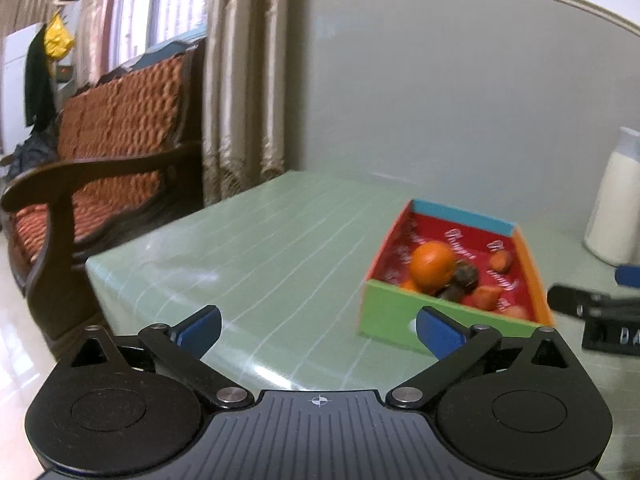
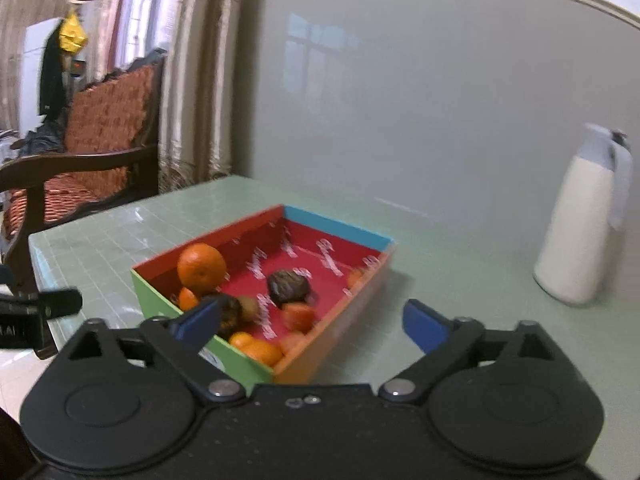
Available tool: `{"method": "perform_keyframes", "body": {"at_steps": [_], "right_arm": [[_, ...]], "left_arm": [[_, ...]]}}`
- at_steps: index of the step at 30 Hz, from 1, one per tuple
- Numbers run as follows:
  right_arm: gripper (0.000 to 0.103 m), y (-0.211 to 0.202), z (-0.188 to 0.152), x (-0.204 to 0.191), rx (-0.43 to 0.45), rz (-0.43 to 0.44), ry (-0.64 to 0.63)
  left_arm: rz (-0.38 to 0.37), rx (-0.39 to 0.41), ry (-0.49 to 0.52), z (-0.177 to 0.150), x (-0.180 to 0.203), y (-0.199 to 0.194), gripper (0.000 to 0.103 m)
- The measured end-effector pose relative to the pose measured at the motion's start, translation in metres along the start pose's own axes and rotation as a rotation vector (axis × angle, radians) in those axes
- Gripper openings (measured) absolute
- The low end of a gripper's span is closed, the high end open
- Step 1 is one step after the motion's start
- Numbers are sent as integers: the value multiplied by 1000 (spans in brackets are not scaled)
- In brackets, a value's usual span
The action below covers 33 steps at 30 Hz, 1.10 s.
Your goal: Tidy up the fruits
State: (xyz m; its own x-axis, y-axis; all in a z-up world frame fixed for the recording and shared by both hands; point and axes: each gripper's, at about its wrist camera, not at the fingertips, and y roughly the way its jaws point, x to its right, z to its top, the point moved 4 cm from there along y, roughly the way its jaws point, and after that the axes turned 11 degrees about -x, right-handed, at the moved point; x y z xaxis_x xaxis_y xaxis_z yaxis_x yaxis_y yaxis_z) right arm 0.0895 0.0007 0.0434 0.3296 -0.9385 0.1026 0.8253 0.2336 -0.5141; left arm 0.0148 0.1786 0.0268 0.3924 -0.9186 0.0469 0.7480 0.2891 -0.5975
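While the green counter (image 2: 460, 264) fills the middle of both views, the coloured box (image 2: 340, 236) sits on it at centre frame in my right view and at right of centre in my left view, with the white jug (image 2: 576, 232) standing well apart at the right edge. Inside the box lie the fruits: a big orange (image 2: 201, 267) at the left wall, a dark wrinkled fruit (image 2: 289, 287) in the middle, smaller orange pieces (image 2: 260, 350) bunched at the near corner, and one more dark fruit (image 2: 230, 314) partly hidden behind my finger.

My worry is the box itself. It looks light, and its near green corner is just below my right tongs (image 2: 316, 322); a low or careless reach could shove it along the glossy counter or tip the round orange into the others. The pictures are blurred too, so aiming at a small piece now would be chancy.

My right tongs stand spread wide, nothing between the blue pads, touching nothing I can make out. My left tongs (image 1: 318, 330) are just as wide and empty, over bare counter at lower centre, beside the box's green end.
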Motion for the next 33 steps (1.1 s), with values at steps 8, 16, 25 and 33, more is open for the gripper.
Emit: {"method": "perform_keyframes", "body": {"at_steps": [8, 16, 25, 33], "right_arm": [[103, -46, -18, 21, -78, -87, 156], [103, -92, -34, 26, -59, -171, 216], [103, -121, -42, 22, -22, -222, 248], [103, -124, -43, 20, -15, -241, 250]], "left_arm": [[-73, -7, 70, 11, 42, -30, 103], [-108, -3, 158, 6, 70, -67, 103], [-120, -7, 186, 2, 77, -92, 103], [-107, -5, 182, -1, 75, -94, 103]]}}
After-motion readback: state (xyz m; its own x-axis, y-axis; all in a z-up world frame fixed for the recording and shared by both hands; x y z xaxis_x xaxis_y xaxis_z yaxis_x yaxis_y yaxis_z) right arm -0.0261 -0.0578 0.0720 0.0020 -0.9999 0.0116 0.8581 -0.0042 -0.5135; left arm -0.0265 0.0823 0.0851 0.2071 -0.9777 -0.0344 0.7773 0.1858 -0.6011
